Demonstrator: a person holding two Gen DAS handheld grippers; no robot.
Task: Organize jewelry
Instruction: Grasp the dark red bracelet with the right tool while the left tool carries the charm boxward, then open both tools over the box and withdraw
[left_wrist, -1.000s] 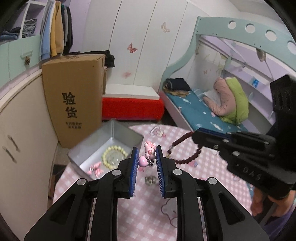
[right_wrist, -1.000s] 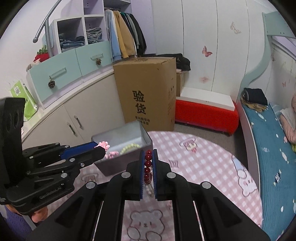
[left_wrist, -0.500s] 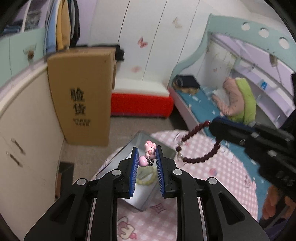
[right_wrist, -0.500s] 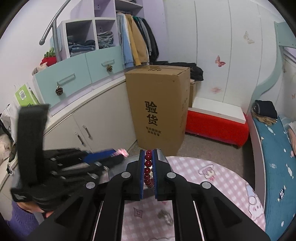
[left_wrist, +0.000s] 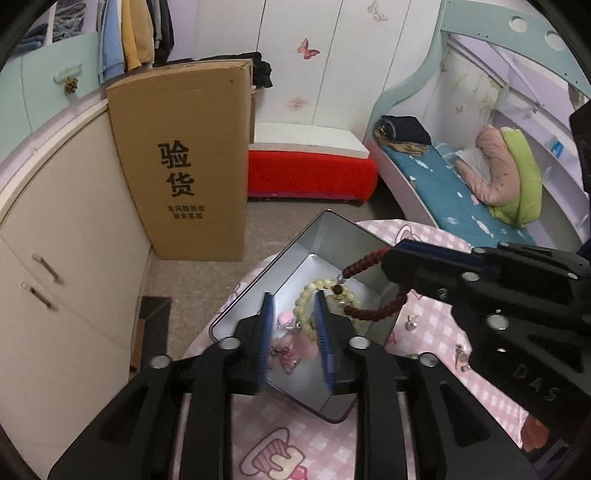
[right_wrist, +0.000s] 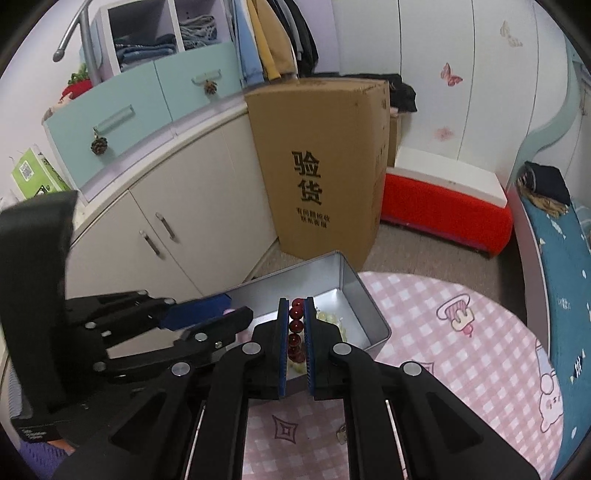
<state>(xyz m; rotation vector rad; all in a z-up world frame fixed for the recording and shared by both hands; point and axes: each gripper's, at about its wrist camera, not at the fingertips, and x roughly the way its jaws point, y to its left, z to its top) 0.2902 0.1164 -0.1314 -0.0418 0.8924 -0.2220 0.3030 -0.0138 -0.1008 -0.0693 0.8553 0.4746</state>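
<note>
I take the metal tin (left_wrist: 255, 295) as my landmark, since everything I sort ends up in it. It sits open at the edge of the pink checked tabletop (left_wrist: 436, 354), and inside it lie a pale yellow bead bracelet (left_wrist: 306, 299) and some small pink charms (left_wrist: 286, 347), one of them a little pig shape as far as I can tell.

My left gripper (left_wrist: 293, 325) hangs right over the tin with its jaws spread; they have just been opening, and the pink charms show between the blue pads but lower down, on the tin floor, not pinched. I judge that piece delivered.

My right gripper (right_wrist: 296, 343) has its jaws pressed together on a dark red bead bracelet (right_wrist: 296, 328). The beads are round, glossy and wine-coloured, strung in a loop that droops from the jaws over the tin, with a lighter bead or tassel knot at its low end near the yellow bracelet. That one is above the tin but not yet let go.

On the tabletop beside the tin, a pearl earring (left_wrist: 410, 324) and another small metal piece (left_wrist: 461, 360) are left to collect, and the right wrist view shows one more small trinket (right_wrist: 341, 435) on the cloth on the near side of the tin. So I reckon I am past the middle, with the red bracelet to drop and a few small bits remaining.
</note>
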